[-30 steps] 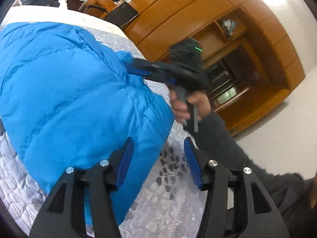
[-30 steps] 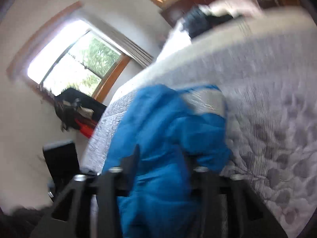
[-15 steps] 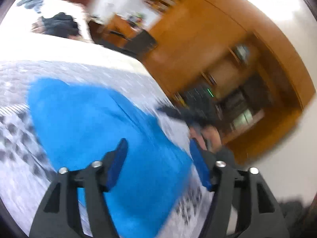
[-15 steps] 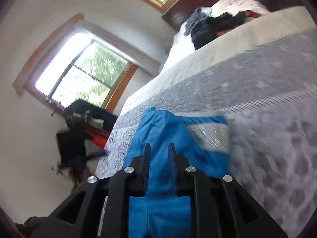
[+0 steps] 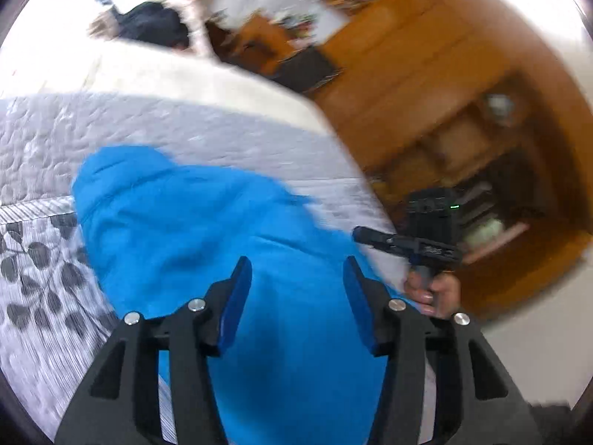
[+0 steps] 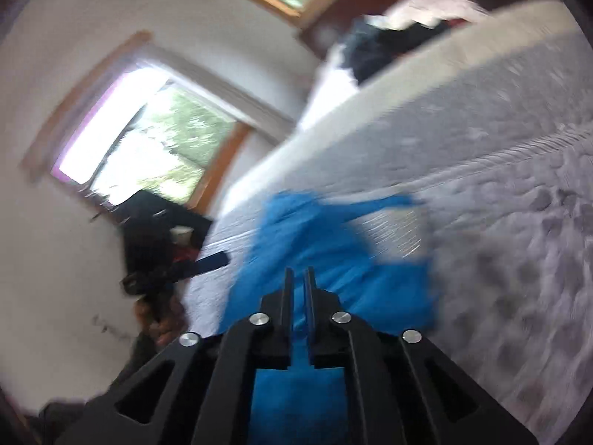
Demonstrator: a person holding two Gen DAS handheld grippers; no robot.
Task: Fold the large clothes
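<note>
Lying near the bed's (image 5: 207, 118) right edge: blue jacket (image 5: 207, 222). Hovering spread and empty above it, left gripper (image 5: 296, 278); right gripper (image 6: 299, 278) nearly clenched (fabric between the jaws unclear, blurred). Best pinching the hem squarely before lifting over.

White walls, bright window (image 6: 148, 148) — wooden cabinet (image 5: 444, 85), quilted bed (image 5: 185, 126).

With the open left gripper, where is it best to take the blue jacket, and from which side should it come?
Probably the jacket's puffy edge nearest the left gripper, on its left, where the fabric ends on the quilt. Come from that quilt side, low, so one finger slips under the thick edge. The right gripper looks nearly shut over the jacket, though blur hides whether it is gripping it.
</note>
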